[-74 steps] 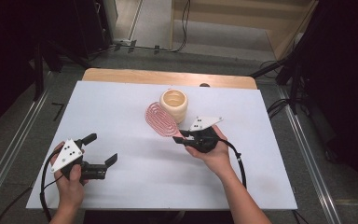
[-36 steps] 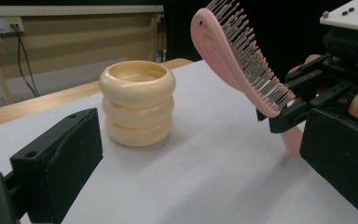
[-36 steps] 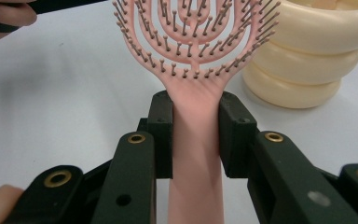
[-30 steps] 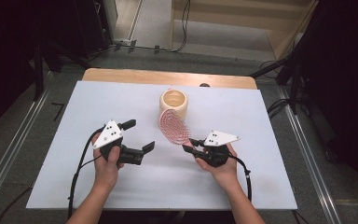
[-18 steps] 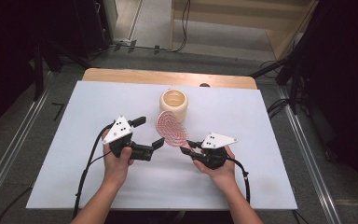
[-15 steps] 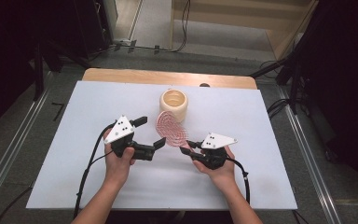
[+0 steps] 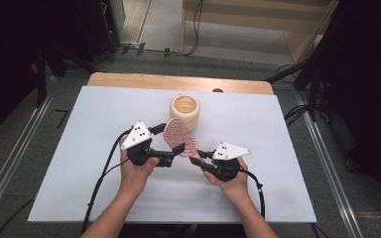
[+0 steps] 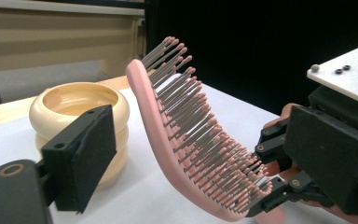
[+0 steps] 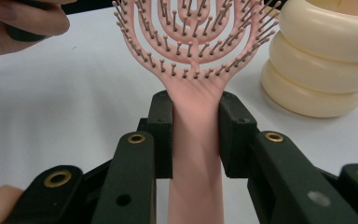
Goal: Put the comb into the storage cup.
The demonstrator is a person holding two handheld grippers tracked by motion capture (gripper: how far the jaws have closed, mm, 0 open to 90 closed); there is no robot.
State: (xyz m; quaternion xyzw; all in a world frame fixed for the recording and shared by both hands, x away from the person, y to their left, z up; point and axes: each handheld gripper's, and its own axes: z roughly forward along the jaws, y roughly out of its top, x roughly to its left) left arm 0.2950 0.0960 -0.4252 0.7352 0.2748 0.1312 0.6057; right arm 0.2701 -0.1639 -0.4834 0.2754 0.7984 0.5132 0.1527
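My right gripper [image 9: 196, 135] is clamped on the pink hairbrush [image 9: 193, 56] handle, holding its head tilted above the white table [image 7: 79, 129], while my left gripper [image 7: 172, 140], jaws just closing, straddles the head without touching, short of the cream ribbed bowl [image 7: 184, 110].

- Your right claw [image 9: 193, 140] covers the brush [image 9: 193, 60] handle's sides.
- The brush's top is cut off above.
- The cup [image 9: 326, 56] runs off the right edge.
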